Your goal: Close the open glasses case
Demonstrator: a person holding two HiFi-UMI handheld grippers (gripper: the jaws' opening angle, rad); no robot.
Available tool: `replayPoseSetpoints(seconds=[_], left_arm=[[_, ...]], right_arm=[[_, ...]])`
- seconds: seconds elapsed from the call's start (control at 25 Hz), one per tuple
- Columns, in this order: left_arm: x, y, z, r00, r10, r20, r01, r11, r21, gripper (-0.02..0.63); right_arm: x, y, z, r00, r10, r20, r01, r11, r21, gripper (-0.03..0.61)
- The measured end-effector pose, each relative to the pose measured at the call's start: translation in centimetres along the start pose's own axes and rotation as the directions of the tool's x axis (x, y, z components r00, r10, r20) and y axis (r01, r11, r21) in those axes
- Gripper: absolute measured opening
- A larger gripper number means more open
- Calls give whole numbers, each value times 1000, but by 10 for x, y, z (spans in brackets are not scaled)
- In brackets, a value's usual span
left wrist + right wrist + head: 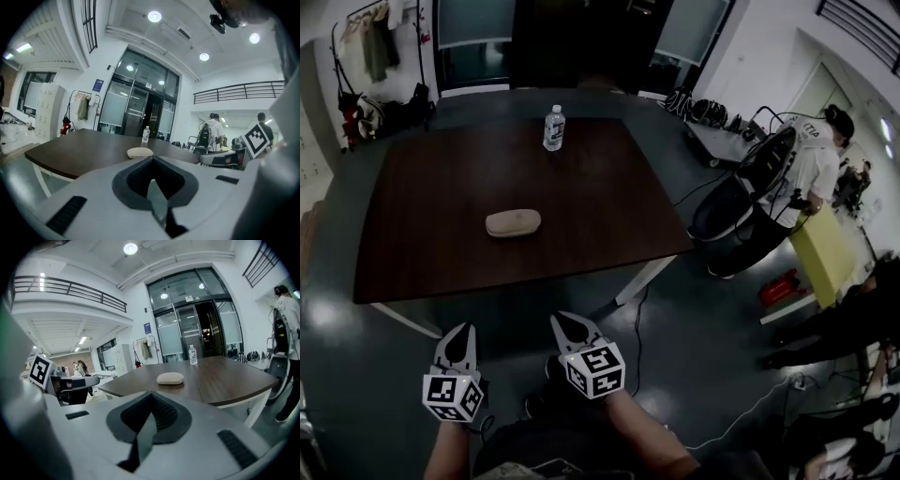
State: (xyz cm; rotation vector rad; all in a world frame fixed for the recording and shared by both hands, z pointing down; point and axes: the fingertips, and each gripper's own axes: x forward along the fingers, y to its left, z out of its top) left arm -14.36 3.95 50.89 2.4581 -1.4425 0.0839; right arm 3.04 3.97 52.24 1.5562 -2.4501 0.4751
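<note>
The glasses case (pixel 513 222), a pale, rounded oblong, lies flat near the middle of the dark brown table (pixel 609 202), its long side running across the head view; from here its lid looks down, with no gap showing between the halves, and in the right gripper view (pixel 170 378) it reads as one low, smooth shape. Nothing touches it. Toward the far edge of the table a clear water bottle (pixel 553 127) stands upright, well apart from the case. Both grippers are held low off the near edge of the table, over the grey floor (pixel 694 319) and well short of the case. The left gripper (pixel 461 336) has its jaws pressed together at the tips with nothing between them, as its own view shows (pixel 151 158). The right gripper (pixel 566 325) is likewise drawn to a point and holds nothing (pixel 151 393). Each points toward the table, side by side. Off the right side of the table a person in a white shirt (pixel 811 169) stands by some equipment, and a coat rack (pixel 380 47) stands in the far left corner.
</note>
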Motion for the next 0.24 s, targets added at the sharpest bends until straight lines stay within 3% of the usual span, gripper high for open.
replayPoseSetpoints(seconds=[0.24], left_arm=[[0, 1, -7, 1000, -5, -14, 5, 1000, -15, 9]], right_arm=[[0, -6, -4, 1000, -19, -15, 19, 1000, 5, -11]])
